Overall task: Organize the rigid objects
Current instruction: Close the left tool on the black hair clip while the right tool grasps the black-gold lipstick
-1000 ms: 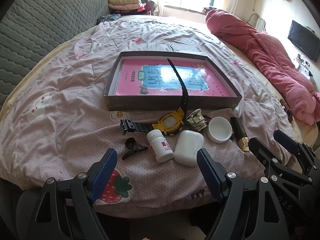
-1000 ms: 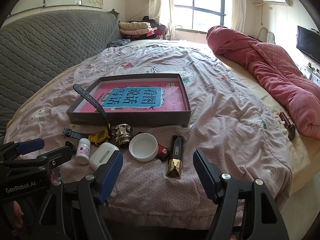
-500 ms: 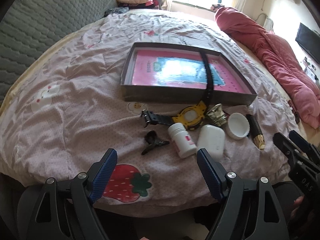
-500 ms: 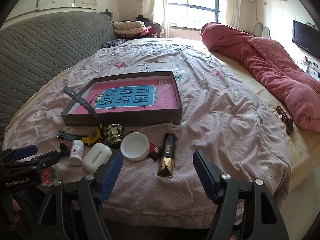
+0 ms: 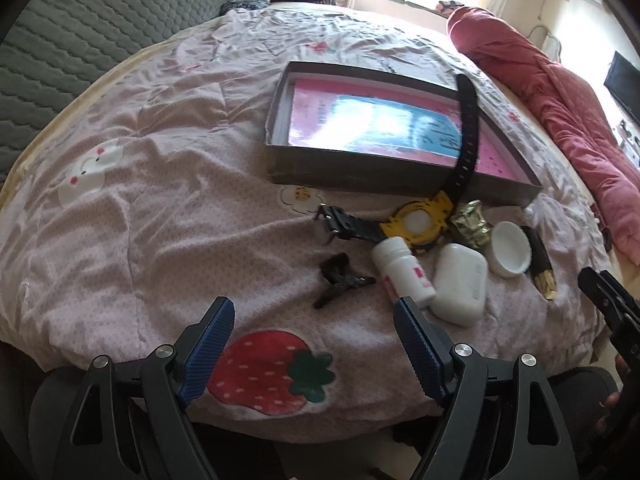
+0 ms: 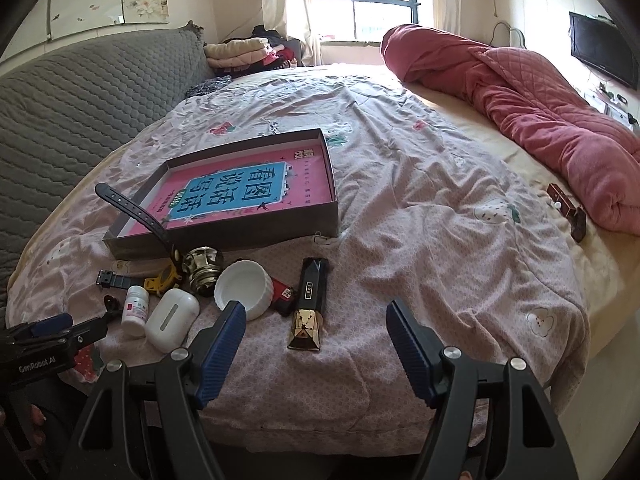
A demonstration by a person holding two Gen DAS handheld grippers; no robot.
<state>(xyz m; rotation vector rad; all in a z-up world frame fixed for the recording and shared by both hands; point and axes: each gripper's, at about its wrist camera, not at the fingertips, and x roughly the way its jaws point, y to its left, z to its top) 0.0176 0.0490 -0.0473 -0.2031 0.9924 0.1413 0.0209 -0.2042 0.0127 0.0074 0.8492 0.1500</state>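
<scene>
A shallow grey box (image 5: 280, 128) (image 6: 335, 188) with a pink book inside lies on the bed. In front of it sit a yellow watch (image 5: 420, 224) (image 6: 162, 278) with a black strap over the box edge, a white pill bottle (image 5: 402, 270) (image 6: 135, 310), a white earbud case (image 5: 460, 284) (image 6: 172, 318), a black hair clip (image 5: 340, 278), a gold knob (image 5: 470, 222) (image 6: 202, 266), a white lid (image 5: 510, 248) (image 6: 245, 288), a red lighter (image 6: 283, 298) and a black-and-gold lipstick (image 5: 542, 260) (image 6: 309, 306). My left gripper (image 5: 314, 344) is open, just short of the clip. My right gripper (image 6: 316, 338) is open, near the lipstick.
A pink patterned quilt (image 6: 440, 208) covers the bed. A rolled red duvet (image 6: 540, 120) lies along the right side, with a small dark object (image 6: 568, 210) beside it. A grey quilted headboard (image 6: 80, 112) is at the left, folded clothes (image 6: 240, 50) at the back.
The left gripper has tilted down and swung left, so the objects now sit to its right. The right gripper moved slightly right and closer. Both stayed open.
</scene>
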